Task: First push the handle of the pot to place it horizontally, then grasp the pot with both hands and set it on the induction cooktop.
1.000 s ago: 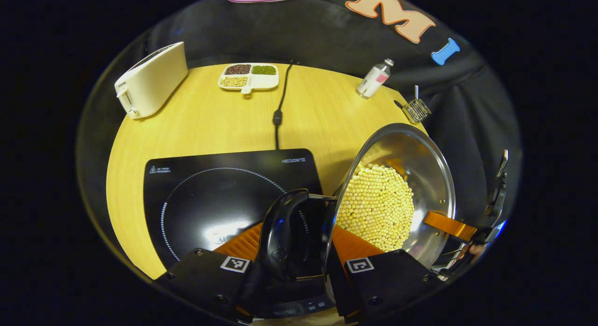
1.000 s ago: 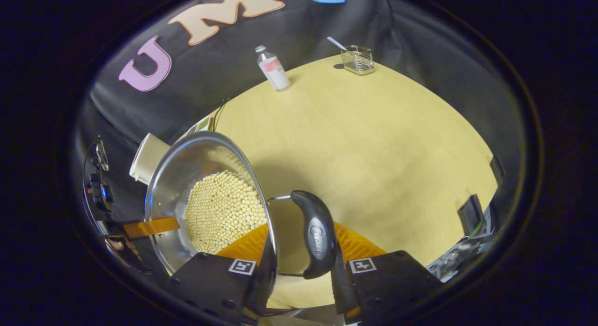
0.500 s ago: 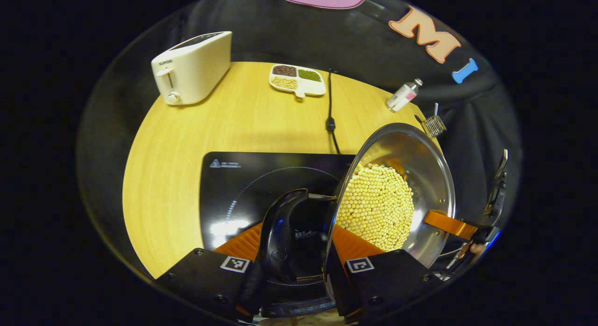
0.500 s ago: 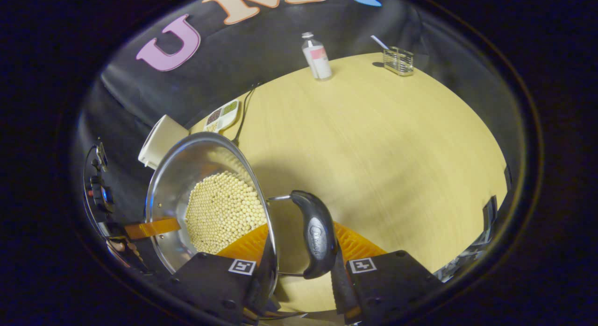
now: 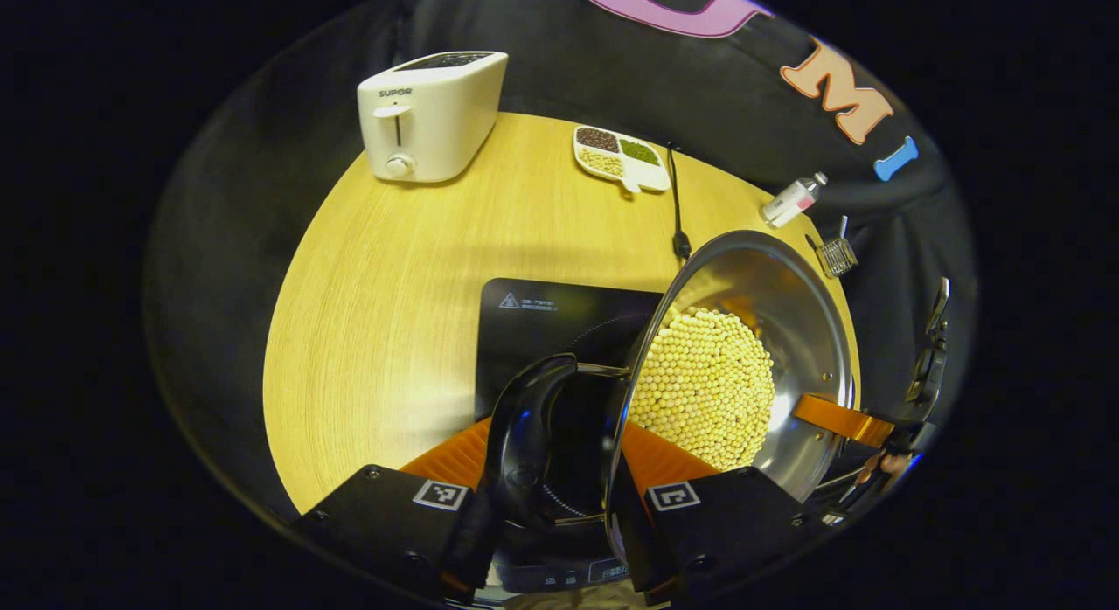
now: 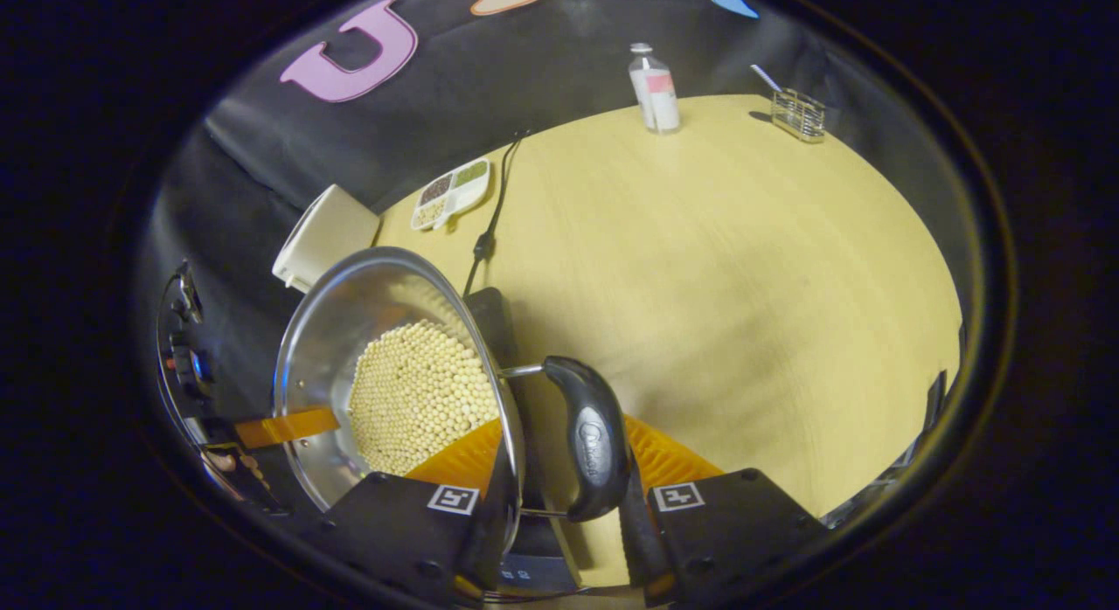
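A steel pot (image 5: 743, 330) full of pale round beans is held tilted between both grippers. My left gripper (image 5: 555, 444) is shut on the pot's black side handle (image 5: 524, 435) and rim. On the opposite side, my right gripper (image 6: 559, 453) is shut on the other black handle (image 6: 590, 435) of the pot (image 6: 350, 330). In each view the other gripper's finger reaches over the far rim. The black induction cooktop (image 5: 542, 313) lies on the wooden table, partly hidden beneath the pot and my left gripper. A corner of the cooktop (image 6: 494, 317) shows just beyond the pot.
A white toaster (image 5: 433, 112) stands at the back left of the table (image 5: 393, 287). A divided dish of beans (image 5: 621, 155), the cooktop's cable (image 5: 677, 208), a small bottle (image 5: 791, 201) and a wire basket (image 5: 837, 256) line the far edge.
Both grippers carried the pot sideways across the table. In the left gripper view the cooktop slid right, under the pot. In the right gripper view the cooktop's corner appeared.
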Available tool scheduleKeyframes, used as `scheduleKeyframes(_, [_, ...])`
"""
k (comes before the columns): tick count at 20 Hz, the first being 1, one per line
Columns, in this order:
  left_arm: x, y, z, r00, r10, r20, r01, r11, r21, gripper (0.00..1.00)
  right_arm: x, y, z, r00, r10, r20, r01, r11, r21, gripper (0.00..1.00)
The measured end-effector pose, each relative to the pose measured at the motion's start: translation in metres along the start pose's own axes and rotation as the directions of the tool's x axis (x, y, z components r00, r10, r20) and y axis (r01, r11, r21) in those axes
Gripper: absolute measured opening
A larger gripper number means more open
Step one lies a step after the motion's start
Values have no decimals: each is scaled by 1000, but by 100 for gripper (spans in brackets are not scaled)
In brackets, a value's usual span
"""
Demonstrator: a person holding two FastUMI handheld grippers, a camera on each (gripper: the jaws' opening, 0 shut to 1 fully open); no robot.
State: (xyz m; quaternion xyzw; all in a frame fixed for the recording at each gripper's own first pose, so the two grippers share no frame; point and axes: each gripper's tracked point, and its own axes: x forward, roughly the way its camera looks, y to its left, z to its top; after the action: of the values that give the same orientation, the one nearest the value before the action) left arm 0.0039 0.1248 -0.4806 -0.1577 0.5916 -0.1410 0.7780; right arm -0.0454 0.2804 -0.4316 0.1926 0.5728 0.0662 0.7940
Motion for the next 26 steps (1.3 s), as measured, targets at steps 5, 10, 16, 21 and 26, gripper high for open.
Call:
scheduleKeyframes(5, [2, 18, -3, 1000, 5, -19, -5, 1000, -16, 63, 7, 15, -10, 999, 20, -29, -20, 1000, -1, 52])
scheduleKeyframes(10, [5, 27, -3, 1000, 6, -30, -7, 1000, -16, 63, 12, 22, -13, 999, 24, -42, -24, 1000, -1, 53])
scheduleKeyframes(16, [5, 27, -6, 999, -12, -42, 11, 1000, -21, 61, 14, 23, -10, 999, 22, -38, -22, 1000, -3, 52])
scheduleKeyframes(21, [7, 29, -6, 998, 1, -58, 0, 1000, 12, 65, 13, 22, -11, 999, 20, -31, -20, 1000, 6, 53])
scheduleKeyframes(26, [7, 36, -7, 995, 51, -83, -47, 997, 58, 82, 13, 21, -11, 1000, -5, -12, 5, 1000, -5, 55])
